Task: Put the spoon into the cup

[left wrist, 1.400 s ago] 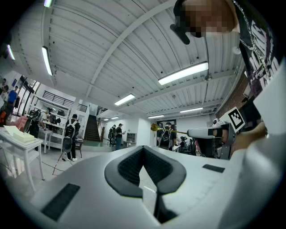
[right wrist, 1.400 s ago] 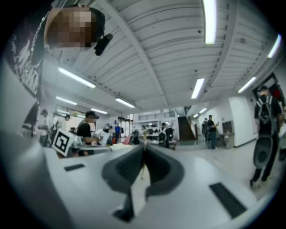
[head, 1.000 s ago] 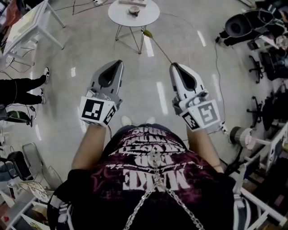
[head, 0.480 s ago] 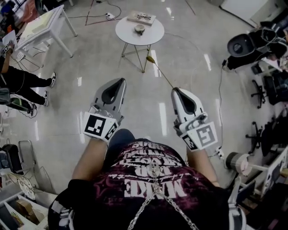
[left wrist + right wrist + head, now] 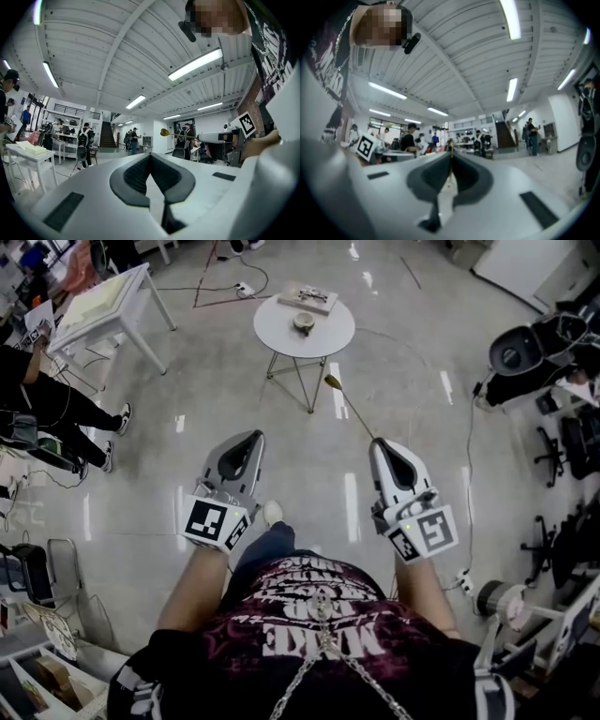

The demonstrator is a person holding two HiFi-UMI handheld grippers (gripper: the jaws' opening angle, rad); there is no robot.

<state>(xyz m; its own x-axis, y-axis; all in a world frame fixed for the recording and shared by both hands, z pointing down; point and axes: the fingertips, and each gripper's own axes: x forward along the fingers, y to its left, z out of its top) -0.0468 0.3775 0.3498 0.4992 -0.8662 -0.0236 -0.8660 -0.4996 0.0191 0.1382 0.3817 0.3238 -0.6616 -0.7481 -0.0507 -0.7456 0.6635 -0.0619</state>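
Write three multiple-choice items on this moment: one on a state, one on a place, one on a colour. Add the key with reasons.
1. The right gripper is: A open, empty; B shut on the spoon by its handle; C open round the spoon.
2. The cup stands: A on the round table; B under that table; C in the right gripper.
3. The spoon is: A blue; B red; C gold.
Key: 1 B, the jaws meet on the thin handle; 2 A, it sits on the tabletop; 3 C, its bowl and handle look golden.
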